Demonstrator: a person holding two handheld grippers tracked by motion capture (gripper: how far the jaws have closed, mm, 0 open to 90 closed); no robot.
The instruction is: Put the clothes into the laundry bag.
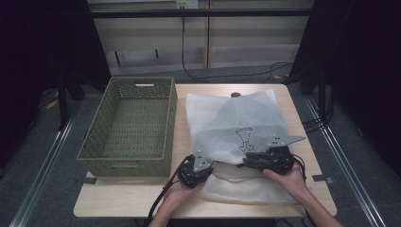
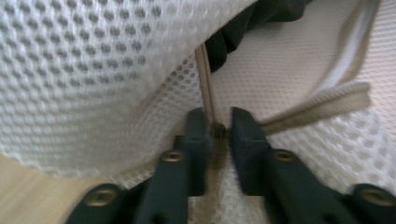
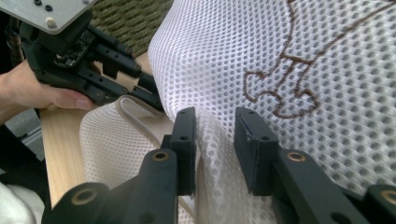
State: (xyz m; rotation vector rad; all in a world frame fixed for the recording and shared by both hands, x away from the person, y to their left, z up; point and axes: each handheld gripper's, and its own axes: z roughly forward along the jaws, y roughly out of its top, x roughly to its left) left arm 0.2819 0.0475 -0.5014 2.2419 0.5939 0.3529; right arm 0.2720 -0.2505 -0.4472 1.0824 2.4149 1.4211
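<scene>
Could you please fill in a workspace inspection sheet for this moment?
Surface: light wooden table, bare along its near left edge.
Job's things: white mesh laundry bag lies flat, its upper layer lifted at the near edge; zipper exposed; something dark inside.
Clutter: green woven basket, empty, at the table's left.
Grippers: left gripper shut on the zipper's slider; right gripper astride a fold of the mesh, jaws apart.
Cables: black cables trail from the grippers; another cable lies on the floor beyond the table.
Surroundings: pale cabinet behind, dark curtains at the sides.
</scene>
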